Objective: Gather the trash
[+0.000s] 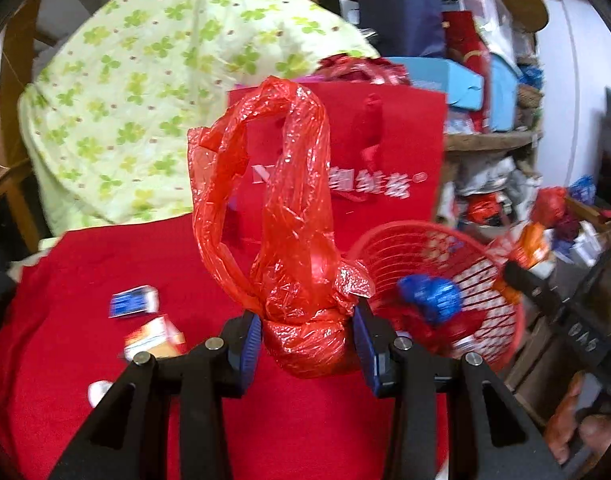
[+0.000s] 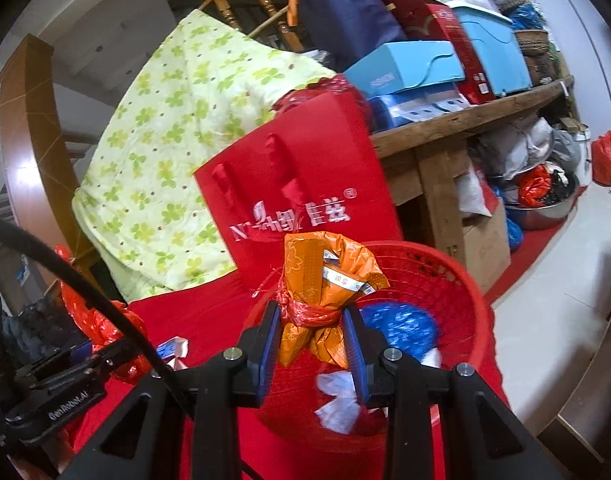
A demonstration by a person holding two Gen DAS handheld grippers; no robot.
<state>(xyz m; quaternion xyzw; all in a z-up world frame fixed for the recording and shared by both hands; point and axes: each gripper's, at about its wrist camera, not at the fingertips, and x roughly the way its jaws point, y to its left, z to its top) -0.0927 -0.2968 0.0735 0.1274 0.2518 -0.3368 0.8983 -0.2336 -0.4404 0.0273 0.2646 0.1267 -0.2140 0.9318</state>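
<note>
My left hand-held gripper (image 1: 307,338) has two matte black fingers, each built from angular black arms with triangular cut-outs. Round silver pins sit at the joints, two on each side. Its pads (image 1: 251,344) are blue and ribbed along the inner faces. My right hand-held gripper (image 2: 311,350) is built the same: black angular arms, silver pivot pins, blue ribbed pads (image 2: 270,346). From the right wrist view I see the left unit's black body at the lower left, carrying small white lettering that reads roughly "GenRobot.AI", and a thick black cable (image 2: 85,280) curving across in front of it.
</note>
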